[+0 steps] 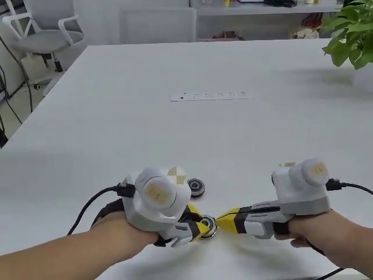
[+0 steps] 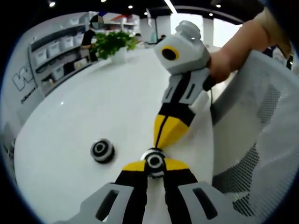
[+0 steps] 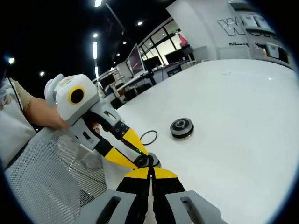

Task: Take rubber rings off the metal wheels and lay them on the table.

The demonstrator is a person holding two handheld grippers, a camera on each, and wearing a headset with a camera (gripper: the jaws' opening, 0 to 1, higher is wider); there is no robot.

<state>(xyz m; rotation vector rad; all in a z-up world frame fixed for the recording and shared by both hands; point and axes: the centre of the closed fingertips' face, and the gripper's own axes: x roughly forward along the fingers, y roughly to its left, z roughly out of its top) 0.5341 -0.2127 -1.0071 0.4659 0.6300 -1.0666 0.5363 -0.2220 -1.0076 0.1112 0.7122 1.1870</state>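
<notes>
My left hand (image 1: 125,233) reaches in from the near left. The left gripper (image 1: 198,227) points right, jaws clamped on a metal wheel (image 1: 208,227) low over the table (image 1: 175,134). My right hand (image 1: 317,230) faces it. The right gripper (image 1: 224,220) points left, jaws pressed together, tips at the wheel's rim. I can't tell whether they pinch rubber. A second wheel (image 1: 196,187) sits just beyond, and a loose rubber ring (image 3: 148,137) lies near it.
</notes>
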